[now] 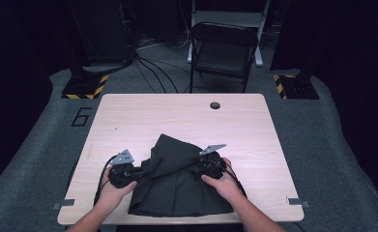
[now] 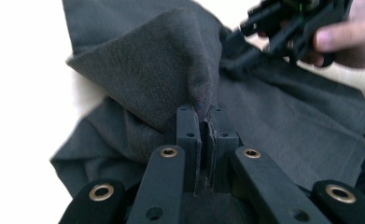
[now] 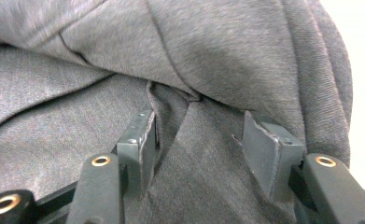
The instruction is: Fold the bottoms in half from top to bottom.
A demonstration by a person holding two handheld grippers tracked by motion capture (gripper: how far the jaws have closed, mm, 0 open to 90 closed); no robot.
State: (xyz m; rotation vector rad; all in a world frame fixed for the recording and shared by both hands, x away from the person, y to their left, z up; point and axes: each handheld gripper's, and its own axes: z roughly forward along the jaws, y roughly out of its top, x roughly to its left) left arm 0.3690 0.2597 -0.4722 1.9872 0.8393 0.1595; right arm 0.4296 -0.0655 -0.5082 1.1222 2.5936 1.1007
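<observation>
Left gripper view shows the left gripper [image 2: 203,140] clamped on the dark cloth [image 2: 283,116]. The right gripper [image 3: 203,140] stands half-open around a fold; a shallow bite could let that fold slip free.

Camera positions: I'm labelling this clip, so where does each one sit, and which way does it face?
High view: above the person's side, looking forward and down at the table; forearms and both hands show.
Left gripper view: rides the left gripper, shut on the dark cloth; the other hand shows.
Right gripper view: rides the right gripper, jaws apart over cloth.
All share the cloth.
</observation>
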